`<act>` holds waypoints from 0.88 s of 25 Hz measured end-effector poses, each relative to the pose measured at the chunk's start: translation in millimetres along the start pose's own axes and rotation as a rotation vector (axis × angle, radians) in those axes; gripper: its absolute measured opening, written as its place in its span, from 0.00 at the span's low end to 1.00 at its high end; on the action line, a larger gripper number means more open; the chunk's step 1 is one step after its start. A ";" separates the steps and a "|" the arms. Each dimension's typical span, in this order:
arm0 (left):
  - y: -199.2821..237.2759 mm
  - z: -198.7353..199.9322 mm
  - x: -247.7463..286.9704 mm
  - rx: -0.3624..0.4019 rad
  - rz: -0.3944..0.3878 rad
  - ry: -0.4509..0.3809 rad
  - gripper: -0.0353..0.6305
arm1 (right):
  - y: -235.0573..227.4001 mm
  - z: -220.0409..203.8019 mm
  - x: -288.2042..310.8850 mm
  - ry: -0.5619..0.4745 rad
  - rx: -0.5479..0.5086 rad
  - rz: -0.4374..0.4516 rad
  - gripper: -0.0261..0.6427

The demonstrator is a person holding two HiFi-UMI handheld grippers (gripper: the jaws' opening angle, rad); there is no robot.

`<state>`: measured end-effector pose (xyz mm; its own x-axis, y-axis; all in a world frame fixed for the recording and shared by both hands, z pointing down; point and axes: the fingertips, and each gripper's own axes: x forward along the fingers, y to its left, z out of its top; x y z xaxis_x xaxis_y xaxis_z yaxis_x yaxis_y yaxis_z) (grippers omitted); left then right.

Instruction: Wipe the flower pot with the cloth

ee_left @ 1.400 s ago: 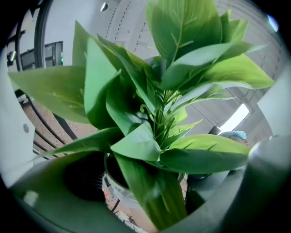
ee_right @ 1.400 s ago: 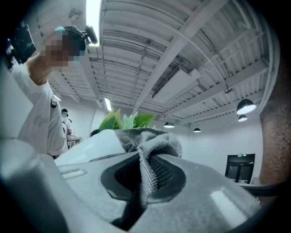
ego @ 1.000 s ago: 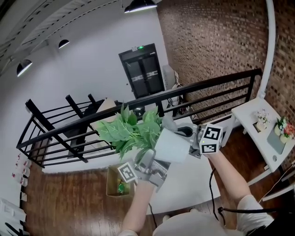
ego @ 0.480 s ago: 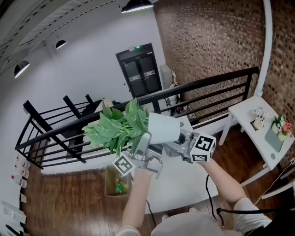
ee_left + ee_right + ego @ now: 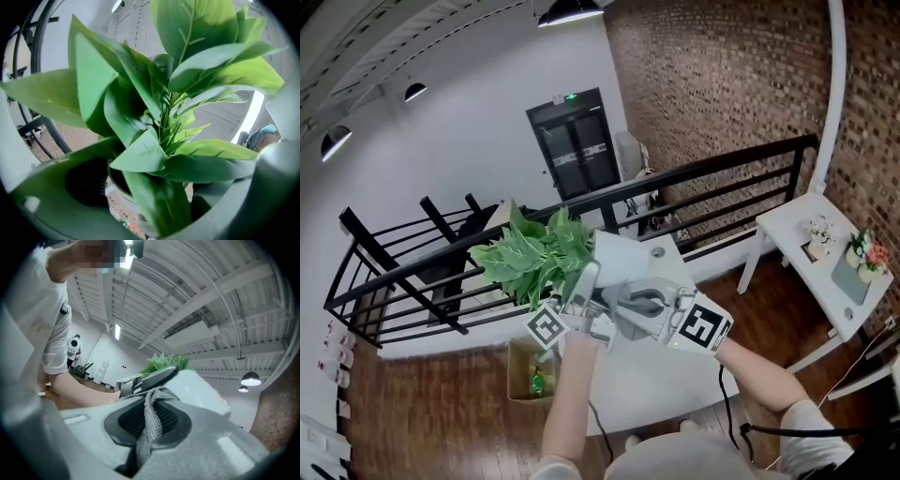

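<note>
Lying tilted on its side in the air, above a white tabletop [image 5: 667,380], the smooth white flower pot [image 5: 623,258] with its spray of broad green leaves [image 5: 534,255] is carried at about the middle of the head view. The pot is judged to be rigid, smooth-walled and rather slippery, likely light if the plant is artificial, and breakable if dropped. A hold at the rim is judged safest, since the leaves are soft and would give way.

The long axis of the pot runs nearly level. The mouth and foliage are pointed toward the left of the head view and the base toward the right.

The left gripper [image 5: 584,286] is seen clenched on the pot at its rim, with leaves filling its view. The right gripper [image 5: 645,305] is clamped on a grey knitted cloth [image 5: 151,425], which is brought against the pot's wall [image 5: 199,390].
</note>
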<state>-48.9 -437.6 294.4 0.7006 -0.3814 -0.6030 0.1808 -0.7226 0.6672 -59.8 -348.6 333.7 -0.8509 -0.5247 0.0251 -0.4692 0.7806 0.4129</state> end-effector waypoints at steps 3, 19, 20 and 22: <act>-1.5 -1.6 -2.8 -0.013 -0.011 0.017 0.87 | -15.8 23.0 -3.1 0.041 -0.158 -0.062 0.04; -48.9 -23.6 -4.5 -0.070 -0.164 0.122 0.87 | -122.9 10.4 -25.4 -0.090 0.094 -0.124 0.04; -53.0 -24.3 -3.1 -0.090 -0.182 0.114 0.87 | -124.3 4.3 -26.1 -0.105 0.131 -0.121 0.04; -59.2 -24.4 2.6 -0.121 -0.208 0.097 0.87 | -127.5 -5.8 -27.4 -0.139 0.213 -0.113 0.04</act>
<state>-41.0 -381.8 264.0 0.7014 -0.1711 -0.6919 0.4052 -0.7030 0.5845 24.7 -435.7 285.7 -0.8079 -0.5722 -0.1412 -0.5893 0.7814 0.2053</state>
